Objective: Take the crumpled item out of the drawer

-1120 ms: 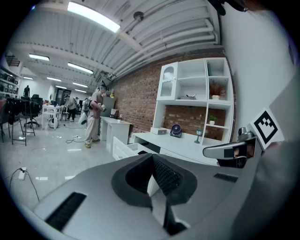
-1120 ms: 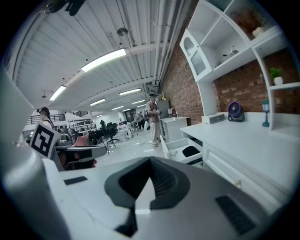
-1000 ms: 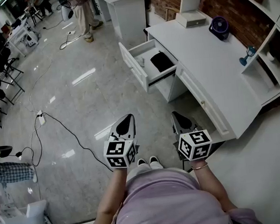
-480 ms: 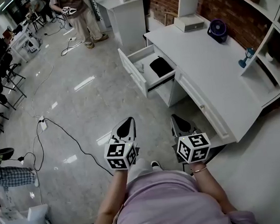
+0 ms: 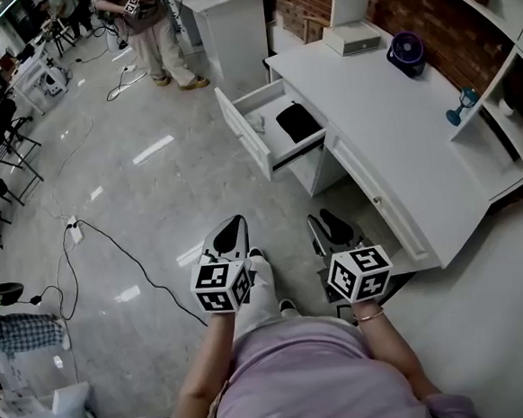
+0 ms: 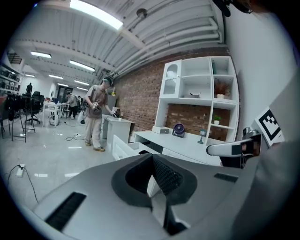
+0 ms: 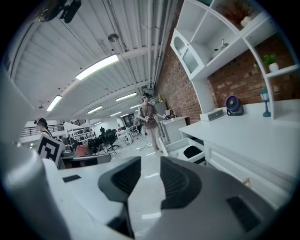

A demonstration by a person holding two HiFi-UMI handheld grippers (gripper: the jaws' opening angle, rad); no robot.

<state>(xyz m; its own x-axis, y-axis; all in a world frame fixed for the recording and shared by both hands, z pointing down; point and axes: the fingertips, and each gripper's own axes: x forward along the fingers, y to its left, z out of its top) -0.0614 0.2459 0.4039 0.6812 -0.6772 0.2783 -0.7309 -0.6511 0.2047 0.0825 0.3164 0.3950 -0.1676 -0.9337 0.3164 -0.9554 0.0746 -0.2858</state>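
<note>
A black crumpled item [image 5: 296, 120] lies in the open white drawer [image 5: 249, 138] of the desk, far ahead of both grippers. In the right gripper view the same black crumpled item [image 7: 192, 151] shows inside the drawer [image 7: 177, 146]. My left gripper [image 5: 230, 233] hangs over the floor with its pads pressed together and nothing between them; in its own view the left gripper [image 6: 152, 157] points toward the drawer [image 6: 123, 147]. My right gripper [image 5: 328, 228] is beside it, near the desk's front; its jaws are opening, and the right gripper [image 7: 151, 165] holds nothing.
The long white desk [image 5: 399, 130] carries a small fan [image 5: 407, 50] and a white box [image 5: 356, 36]. Wall shelves rise at the right. A white cabinet [image 5: 229, 21] stands past the drawer, with a person [image 5: 153, 27] next to it. A black cable [image 5: 130, 250] crosses the glossy floor.
The right gripper's jaws have parted from shut. I have stepped forward, one leg now showing between the grippers. The distant person has moved nearer the cabinet.
</note>
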